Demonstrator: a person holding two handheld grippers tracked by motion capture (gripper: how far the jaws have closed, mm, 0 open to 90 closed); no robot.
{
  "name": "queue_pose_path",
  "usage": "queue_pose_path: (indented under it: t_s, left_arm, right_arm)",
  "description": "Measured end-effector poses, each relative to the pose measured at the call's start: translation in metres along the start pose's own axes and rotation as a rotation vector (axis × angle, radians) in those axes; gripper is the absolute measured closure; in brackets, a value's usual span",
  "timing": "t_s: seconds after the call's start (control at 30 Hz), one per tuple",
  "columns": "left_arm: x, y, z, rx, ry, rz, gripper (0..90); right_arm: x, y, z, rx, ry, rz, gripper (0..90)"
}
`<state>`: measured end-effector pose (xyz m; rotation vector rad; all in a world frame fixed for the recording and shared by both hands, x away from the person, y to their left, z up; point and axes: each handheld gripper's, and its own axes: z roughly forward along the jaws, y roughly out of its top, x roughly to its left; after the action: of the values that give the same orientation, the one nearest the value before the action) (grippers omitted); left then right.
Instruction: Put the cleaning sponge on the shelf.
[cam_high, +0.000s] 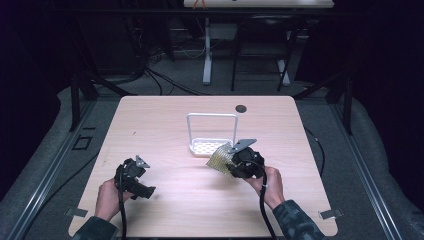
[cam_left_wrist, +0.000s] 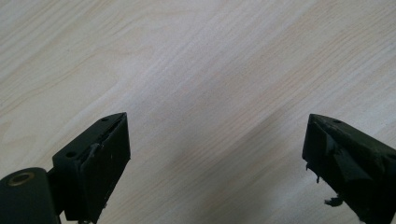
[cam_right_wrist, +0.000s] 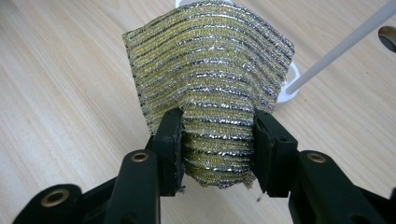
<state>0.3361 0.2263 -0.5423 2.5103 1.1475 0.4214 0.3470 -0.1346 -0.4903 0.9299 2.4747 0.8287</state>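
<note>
1. from my seat at the far end, the left gripper (cam_high: 134, 176) sits low on the table's (cam_high: 165, 210) left side, held in the left hand (cam_high: 107, 197), well in from the left edge and near the front edge.
2. in the left gripper view its jaws stand wide apart with nothing between them, bare pale wood grain (cam_left_wrist: 210, 70) under and ahead of them. plenty of open tabletop lies around it, and more between the two grippers.
3. toward the middle, a white wire rack (cam_high: 212, 134) stands upright with a perforated white tray at its foot; a small dark round hole (cam_high: 241, 108) sits behind it near the far edge.
4. the scrubbing cloth (cam_high: 220, 160) hangs just in front of the rack's tray, and i cannot tell from above whether its corner touches the tray.
5. the right gripper (cam_high: 239, 165), held in the right hand (cam_high: 272, 185), is right of centre, well clear of the table's right edge.
6. in the right gripper view its jaws are clamped on the cloth's (cam_right_wrist: 210, 84) lower part, bunching it; above the pinch it fans out wide.
7. the cloth is a ribbed weave of yellow-gold and silvery metallic rows, stiff enough to stand up, with the rack's white rod (cam_right_wrist: 345, 44) slanting behind its right edge.
</note>
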Motion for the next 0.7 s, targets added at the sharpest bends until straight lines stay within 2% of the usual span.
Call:
queue_pose_path:
  t_s: [0.37,0.7]
  left_arm:
    - [0.001,0.0,-0.001,-0.001,-0.002,-0.003,7.6]
    - [0.001,-0.001,0.0,-0.001,-0.001,-0.004,7.6]
  right_arm:
    - [0.001,0.015,0.012,-0.025,-0.035,-0.008,58.3]
    - [0.0,0.026,0.027,-0.043,-0.051,0.005,58.3]
